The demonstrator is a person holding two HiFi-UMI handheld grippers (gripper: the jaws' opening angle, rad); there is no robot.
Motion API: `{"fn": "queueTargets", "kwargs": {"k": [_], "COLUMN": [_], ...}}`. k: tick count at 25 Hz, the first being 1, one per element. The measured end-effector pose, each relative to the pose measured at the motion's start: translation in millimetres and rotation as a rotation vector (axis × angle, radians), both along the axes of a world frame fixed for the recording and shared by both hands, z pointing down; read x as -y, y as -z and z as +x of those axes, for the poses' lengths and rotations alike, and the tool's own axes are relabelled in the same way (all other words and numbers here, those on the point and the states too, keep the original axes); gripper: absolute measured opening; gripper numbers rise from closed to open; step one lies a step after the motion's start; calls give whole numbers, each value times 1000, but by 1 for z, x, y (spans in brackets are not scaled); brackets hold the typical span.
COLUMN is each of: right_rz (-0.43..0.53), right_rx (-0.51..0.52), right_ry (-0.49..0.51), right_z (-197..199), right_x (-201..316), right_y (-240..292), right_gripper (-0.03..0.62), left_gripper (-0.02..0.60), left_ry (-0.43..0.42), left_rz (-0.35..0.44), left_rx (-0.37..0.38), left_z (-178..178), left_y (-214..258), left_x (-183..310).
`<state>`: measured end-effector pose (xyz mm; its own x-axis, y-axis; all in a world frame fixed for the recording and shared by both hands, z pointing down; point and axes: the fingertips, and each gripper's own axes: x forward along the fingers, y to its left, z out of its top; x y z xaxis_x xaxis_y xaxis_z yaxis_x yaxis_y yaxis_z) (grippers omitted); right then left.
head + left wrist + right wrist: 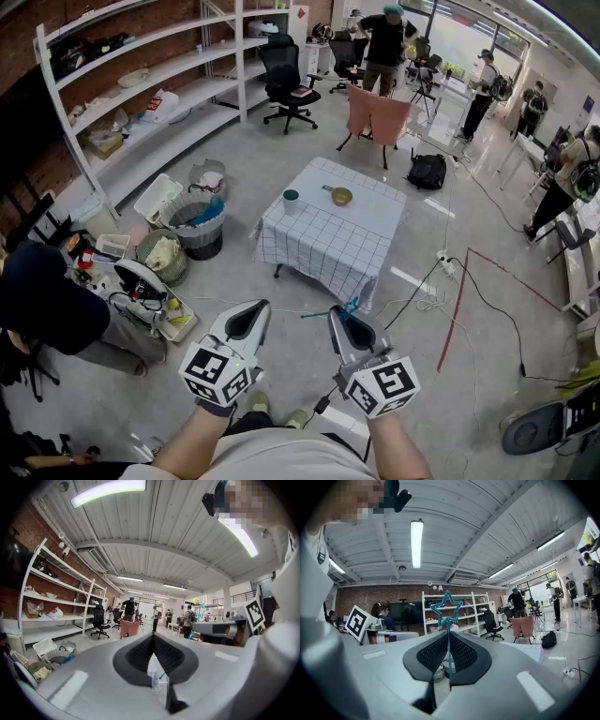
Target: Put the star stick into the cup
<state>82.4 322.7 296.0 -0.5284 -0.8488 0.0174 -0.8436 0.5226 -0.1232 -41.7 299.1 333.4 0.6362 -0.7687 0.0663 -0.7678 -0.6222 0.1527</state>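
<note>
I stand a few steps back from a small table with a white checked cloth. On its far left part stands a white cup with a teal rim. My right gripper is shut on the teal star stick, which stands upright between its pads with the star outline above the tips. In the head view only a short teal piece of the star stick shows at the tips. My left gripper is held beside it at the same height, shut with nothing in it. Both are well short of the table.
A yellowish bowl lies on the table right of the cup. Baskets and bins crowd the floor to the left, beside a seated person. Cables trail on the right. White shelves, chairs and standing people are behind.
</note>
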Motion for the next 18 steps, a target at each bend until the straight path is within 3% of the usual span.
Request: {"fn": "queueTargets", "kwargs": {"k": [18], "right_rz": [19], "right_rx": [57], "right_ry": [2], "right_z": [24], "right_x": [-10], "right_y": [2], "right_gripper": [29], "left_gripper": [5], "left_ry": [12], "left_rz": [9], "left_rx": [9], "left_z": [12], "left_y": [2], "left_x": [-6]}}
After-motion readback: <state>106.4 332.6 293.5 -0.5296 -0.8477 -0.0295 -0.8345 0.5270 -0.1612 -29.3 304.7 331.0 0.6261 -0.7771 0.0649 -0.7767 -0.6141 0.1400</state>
